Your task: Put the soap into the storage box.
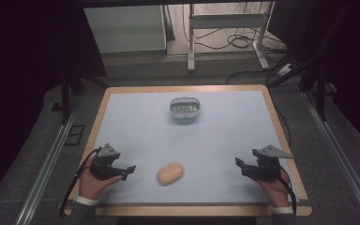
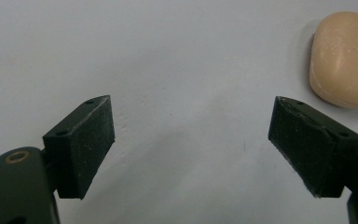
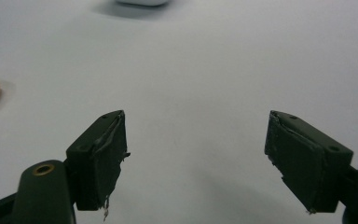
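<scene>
We rest both the left gripper (image 1: pixel 127 169) and right gripper (image 1: pixel 240 164), jaws wide and empty, flanking the tan bar (image 1: pixel 170 173) on the bench (image 1: pixel 225 136), seemingly poised to reach.

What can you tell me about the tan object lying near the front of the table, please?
The tan object is a smooth, rounded, oblong lump, matte and unmarked apart from a faint crease seen in the left gripper view. It lies flat on the pale table surface, near the front edge, nearer the left gripper, whose jaws are open. Nothing touches it.
</scene>
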`<state>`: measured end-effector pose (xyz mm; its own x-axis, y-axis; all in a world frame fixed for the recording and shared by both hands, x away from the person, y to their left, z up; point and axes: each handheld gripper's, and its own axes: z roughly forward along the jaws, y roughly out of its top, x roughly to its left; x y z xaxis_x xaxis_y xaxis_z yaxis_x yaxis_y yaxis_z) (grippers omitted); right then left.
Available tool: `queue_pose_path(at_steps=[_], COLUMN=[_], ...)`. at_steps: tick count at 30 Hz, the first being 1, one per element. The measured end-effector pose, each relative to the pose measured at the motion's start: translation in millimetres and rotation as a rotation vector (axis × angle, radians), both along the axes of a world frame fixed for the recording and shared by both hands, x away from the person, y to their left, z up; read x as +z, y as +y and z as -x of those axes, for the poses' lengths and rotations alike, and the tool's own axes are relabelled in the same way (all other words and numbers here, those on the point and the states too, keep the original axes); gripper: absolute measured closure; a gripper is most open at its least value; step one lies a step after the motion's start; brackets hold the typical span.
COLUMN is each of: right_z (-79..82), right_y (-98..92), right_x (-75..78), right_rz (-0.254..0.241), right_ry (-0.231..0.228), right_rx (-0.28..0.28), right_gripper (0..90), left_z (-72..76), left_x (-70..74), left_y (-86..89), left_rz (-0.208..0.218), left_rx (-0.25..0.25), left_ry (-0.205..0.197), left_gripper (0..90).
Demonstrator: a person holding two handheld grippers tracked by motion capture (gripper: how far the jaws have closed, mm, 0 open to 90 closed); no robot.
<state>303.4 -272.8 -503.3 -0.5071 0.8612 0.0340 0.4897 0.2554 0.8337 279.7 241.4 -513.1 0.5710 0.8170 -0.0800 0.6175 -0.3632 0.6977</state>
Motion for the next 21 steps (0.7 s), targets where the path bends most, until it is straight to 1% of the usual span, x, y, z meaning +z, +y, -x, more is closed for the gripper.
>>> queue_pose_path(at_steps=[3,5,7,8,9,10,11,12,13,15,18,21], right_z=[-0.5,-1.0,-1.9,-3.8,-3.8,-4.5,-4.5,-4.7,-4.6,-4.0,-2.5,-1.8], right_y=[-5.0,-8.0,-9.3,-10.1,-10.1,-9.0,-9.0,-7.8,-7.4,-5.5,-3.0,-2.5], right_x=[1.1,0.7,-0.3,-2.9,-2.9,-5.1,-5.1,-6.0,-5.8,-5.0,-3.6,-4.6], right_rz=[-0.008,-0.024,-0.026,-0.016,-0.016,-0.004,-0.004,0.007,0.006,0.008,0.027,0.037], right_ry=[-0.009,-0.006,-0.003,0.005,0.005,0.010,0.010,0.012,0.014,0.010,-0.001,0.003], right_rx=[0.001,0.004,0.006,0.007,0.007,0.008,0.008,0.008,0.008,0.006,0.003,-0.002], right_gripper=[20.7,20.7,20.7,20.6,20.6,20.4,20.4,20.4,20.4,20.4,20.4,20.3], left_z=[-4.6,-5.6,-5.9,-5.9,-5.9,-5.5,-5.1,-3.8,-3.3,-2.5,-2.1,-2.8], left_x=[0.5,-0.3,-0.5,0.5,0.5,1.9,3.1,6.3,7.9,10.2,12.6,13.7], left_y=[-3.3,-5.3,-6.3,-8.4,-8.4,-10.4,-11.7,-15.3,-16.8,-18.9,-20.0,-21.3], left_rz=[-0.021,-0.039,-0.044,-0.042,-0.042,-0.046,-0.056,-0.060,-0.059,-0.066,-0.066,-0.067], left_rx=[0.012,0.019,0.020,0.009,0.009,0.004,-0.001,-0.019,-0.029,-0.042,-0.057,-0.071], left_ry=[0.013,0.019,0.022,0.030,0.030,0.031,0.031,0.027,0.028,0.028,0.027,0.028], left_gripper=[15.0,15.1,15.1,15.0,14.9,14.8,14.8,14.7,14.7,14.7,14.7,14.9])
